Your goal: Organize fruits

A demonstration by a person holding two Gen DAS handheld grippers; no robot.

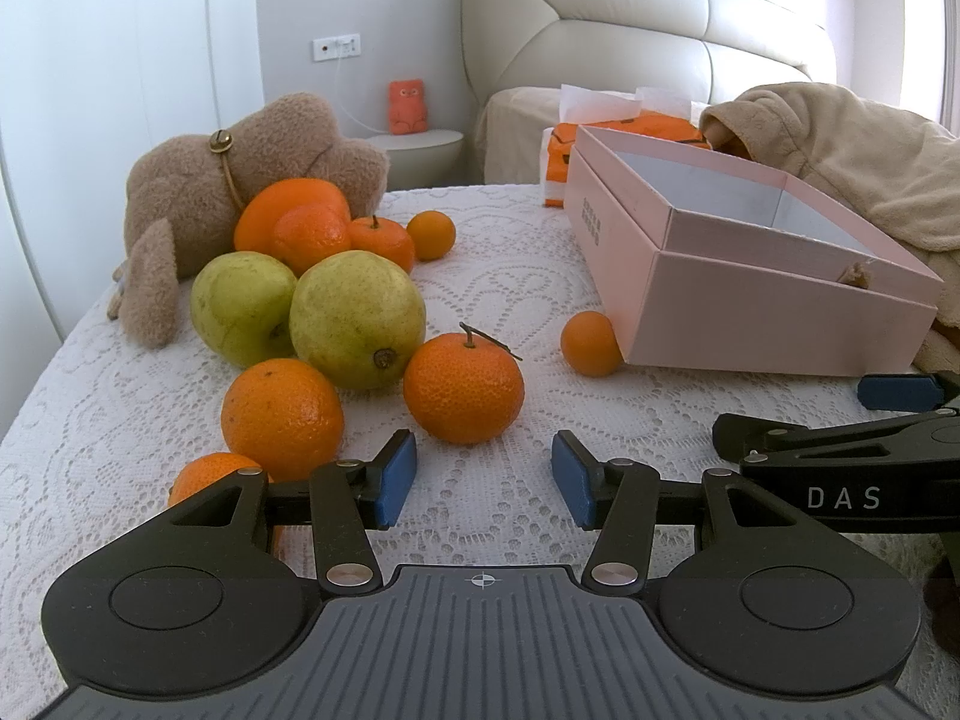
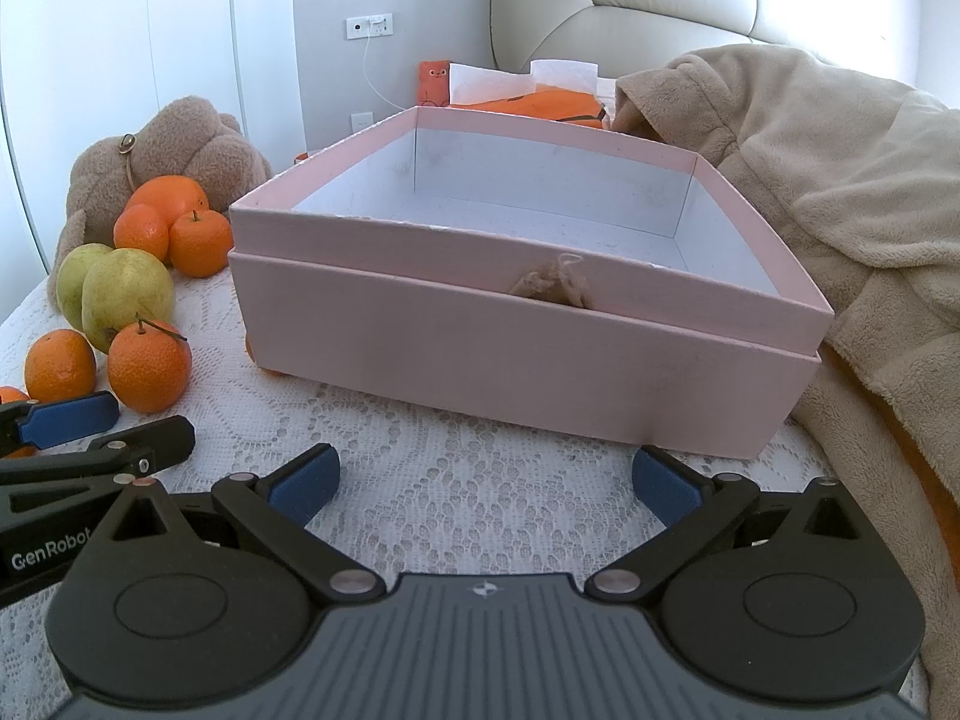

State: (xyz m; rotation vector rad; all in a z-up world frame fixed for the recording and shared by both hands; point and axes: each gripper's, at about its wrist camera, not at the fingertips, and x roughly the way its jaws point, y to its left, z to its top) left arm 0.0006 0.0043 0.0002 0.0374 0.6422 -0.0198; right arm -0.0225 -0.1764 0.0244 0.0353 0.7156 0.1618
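Several oranges and mandarins and two green pears (image 1: 354, 318) lie on the white lace cloth. A stemmed mandarin (image 1: 462, 387) sits just ahead of my open, empty left gripper (image 1: 483, 477). An orange (image 1: 281, 417) lies left of it. A small mandarin (image 1: 591, 343) touches the open pink box (image 1: 750, 306). In the right wrist view the pink box (image 2: 516, 354) shows no fruit inside and stands straight ahead of my open, empty right gripper (image 2: 486, 483). The pears (image 2: 123, 294) and the stemmed mandarin (image 2: 149, 366) lie to the left there.
A brown plush toy (image 1: 240, 180) lies behind the fruit pile. A beige fleece blanket (image 2: 840, 192) is bunched right of the box. An orange tissue pack (image 1: 624, 129) sits behind the box. The right gripper's arm (image 1: 840, 468) shows at the right of the left view.
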